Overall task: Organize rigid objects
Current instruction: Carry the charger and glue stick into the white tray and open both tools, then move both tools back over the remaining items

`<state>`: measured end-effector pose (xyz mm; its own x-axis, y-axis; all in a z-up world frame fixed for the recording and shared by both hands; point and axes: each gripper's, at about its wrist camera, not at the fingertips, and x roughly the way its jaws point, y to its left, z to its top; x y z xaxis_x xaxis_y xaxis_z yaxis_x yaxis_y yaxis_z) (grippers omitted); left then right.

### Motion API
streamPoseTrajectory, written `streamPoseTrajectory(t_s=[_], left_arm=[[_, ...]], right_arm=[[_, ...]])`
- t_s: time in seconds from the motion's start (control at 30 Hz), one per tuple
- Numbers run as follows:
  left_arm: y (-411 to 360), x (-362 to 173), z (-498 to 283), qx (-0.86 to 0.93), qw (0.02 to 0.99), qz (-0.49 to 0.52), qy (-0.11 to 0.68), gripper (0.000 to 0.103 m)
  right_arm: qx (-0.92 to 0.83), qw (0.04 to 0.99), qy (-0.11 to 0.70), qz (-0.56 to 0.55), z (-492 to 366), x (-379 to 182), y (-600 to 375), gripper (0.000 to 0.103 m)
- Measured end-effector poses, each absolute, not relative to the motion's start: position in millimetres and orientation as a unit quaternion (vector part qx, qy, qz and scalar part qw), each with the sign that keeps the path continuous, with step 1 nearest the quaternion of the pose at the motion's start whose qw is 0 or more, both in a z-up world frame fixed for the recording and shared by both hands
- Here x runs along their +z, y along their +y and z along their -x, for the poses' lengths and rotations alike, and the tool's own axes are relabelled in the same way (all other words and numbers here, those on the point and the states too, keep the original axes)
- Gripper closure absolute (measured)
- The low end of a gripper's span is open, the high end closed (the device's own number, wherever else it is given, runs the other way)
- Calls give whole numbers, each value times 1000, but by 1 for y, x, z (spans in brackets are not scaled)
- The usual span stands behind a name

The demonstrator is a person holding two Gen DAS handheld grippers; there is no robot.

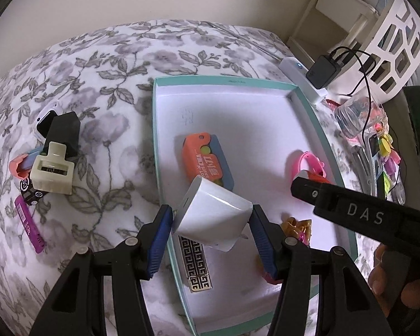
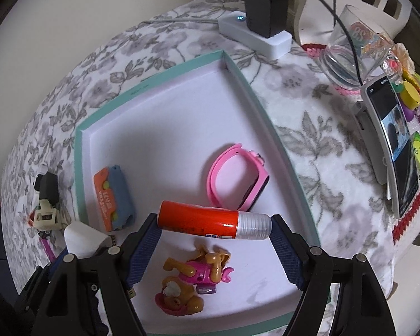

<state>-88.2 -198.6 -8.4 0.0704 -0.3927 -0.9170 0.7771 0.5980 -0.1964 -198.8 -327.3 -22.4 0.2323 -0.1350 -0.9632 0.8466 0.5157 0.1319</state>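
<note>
Left gripper: fingers closed on a white charger block, gripped by its two sides and tilted, held above the near left edge of the box.

Right gripper: fingers closed endwise on a red glue stick with a clear cap, held level over the box interior.

Box: shallow, teal rim, white floor, open top. Contents:
- orange-and-blue folding toy, lying flat towards the left wall;
- pink watch, on its side near the right wall;
- pink and tan dog figure, near the front, below the glue stick;
- gold-patterned flat bar, along the left wall under the charger block.

Outside the box, to the left, in a loose cluster: cream plastic clip piece, black block, small white watch, purple strip.

Surface: grey floral cover, soft and rumpled, draped over the tabletop.

Right of the box: white power strip with a black adapter plugged in, clear glass, propped phone with lit screen, coloured trinkets. Beyond these: plain cream wall, white lattice basket.
</note>
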Motion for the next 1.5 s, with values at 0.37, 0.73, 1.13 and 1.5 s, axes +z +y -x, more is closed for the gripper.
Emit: streamPoseTrajectory(t_s=[0.37, 0.73, 1.13, 1.5], left_arm=[[-197, -10, 87, -412, 709, -176, 545, 44], [-196, -3, 85, -412, 717, -163, 538, 39], [-181, 0, 56, -359, 741, -140, 550, 32], [-154, -3, 23, -293, 761, -131, 564, 10]], right_arm=[[-339, 706, 527, -331, 189, -24, -323, 22], [-341, 711, 519, -330, 189, -18, -325, 22], [-348, 723, 493, -336, 193, -5, -323, 22], [-335, 737, 502, -303, 176, -6, -308, 14]])
